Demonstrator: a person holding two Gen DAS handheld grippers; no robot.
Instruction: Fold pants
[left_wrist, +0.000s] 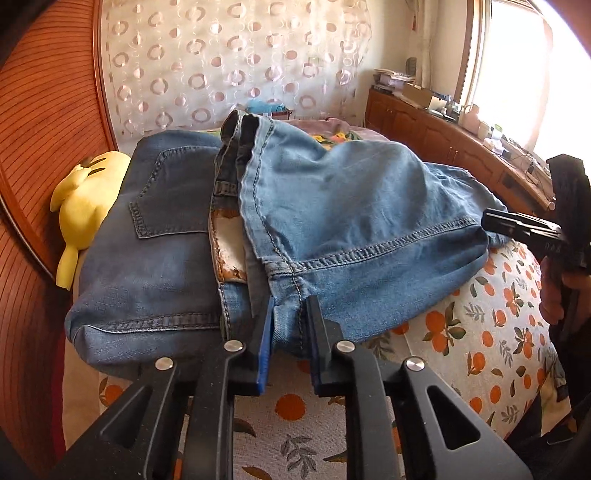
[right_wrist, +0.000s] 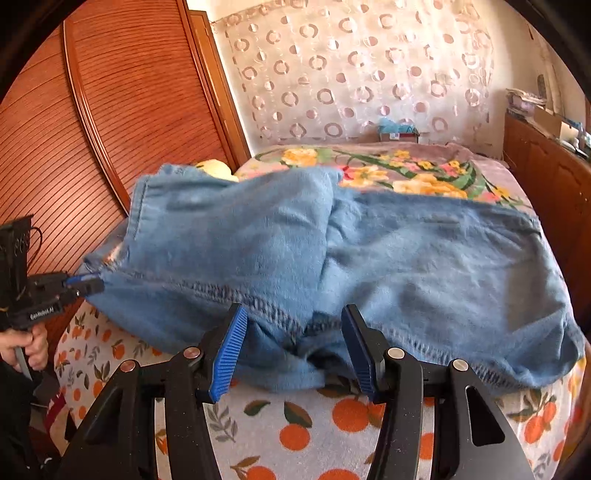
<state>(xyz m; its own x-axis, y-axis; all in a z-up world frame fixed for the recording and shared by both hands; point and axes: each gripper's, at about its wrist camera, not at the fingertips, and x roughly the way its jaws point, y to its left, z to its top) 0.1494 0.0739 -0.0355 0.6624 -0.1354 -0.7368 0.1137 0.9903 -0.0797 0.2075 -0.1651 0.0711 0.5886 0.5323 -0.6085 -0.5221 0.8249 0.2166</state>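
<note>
Mid-fold. The jeans (left_wrist: 332, 206) lie on the bed (left_wrist: 491, 332), on the orange-print sheet, bunched near its front edge. The waist end with the back pocket and leather patch is to the left in the left wrist view, with a lighter denim layer draped over it — it looks like the legs folded back across the seat, but the layers are hard to sort out from here.

Left hand-held gripper (left_wrist: 288, 328): jaws nearly together, pinching the near edge of the denim by the seam junction. The right wrist view confirms this — its tips clamp the left corner of the cloth there, with the cloth pulled taut towards it.

Right hand-held gripper (right_wrist: 295, 350): jaws stand about half open, straddling a crumpled bit of hem at the near edge. The pads don't appear to press on the cloth, so no grip yet. This frame is motion-blurred, so I can't be sure.

Step in hand: securing the near edge with both grippers before the next fold.

Next move, as I judge it:
- close the right on the hem and catch every layer, not only the top one
- lift both sides evenly and carry the edge over towards the far side
- keep tension between the two grips so the top layer doesn't slide off the one under it

A yellow plush (left_wrist: 85, 195) sits just beside the jeans on the left, so keep the fold clear of it.
</note>
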